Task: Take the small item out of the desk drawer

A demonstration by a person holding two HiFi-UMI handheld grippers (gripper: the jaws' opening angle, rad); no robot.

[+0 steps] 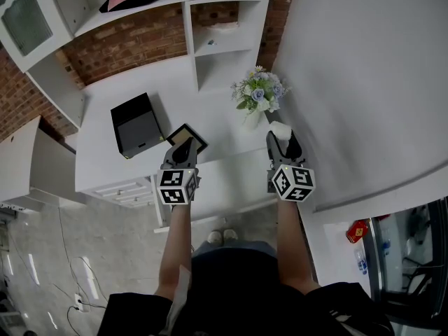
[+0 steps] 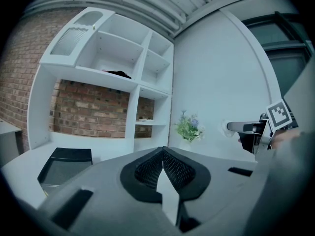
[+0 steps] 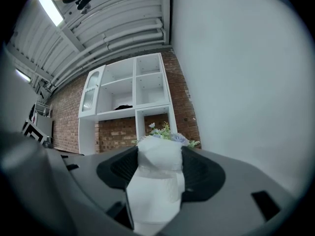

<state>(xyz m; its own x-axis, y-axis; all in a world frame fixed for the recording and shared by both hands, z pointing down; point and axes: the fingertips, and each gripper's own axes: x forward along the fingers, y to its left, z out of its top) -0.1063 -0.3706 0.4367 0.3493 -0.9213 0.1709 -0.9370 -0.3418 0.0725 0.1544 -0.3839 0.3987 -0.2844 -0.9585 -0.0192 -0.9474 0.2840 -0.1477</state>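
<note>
The item (image 3: 156, 176) is white, the box (image 1: 136, 124) black, the desk (image 1: 101, 145) white, the wall (image 1: 133, 44) red brick.

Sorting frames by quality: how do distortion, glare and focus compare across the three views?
Head view: evenly lit, sharp, lines bowing toward the edges. Left gripper view: fisheye with black corners, white shelf unit curved. Right gripper view: same fisheye, bright ceiling strip light glaring, white folded paper packet close and slightly soft.
</note>
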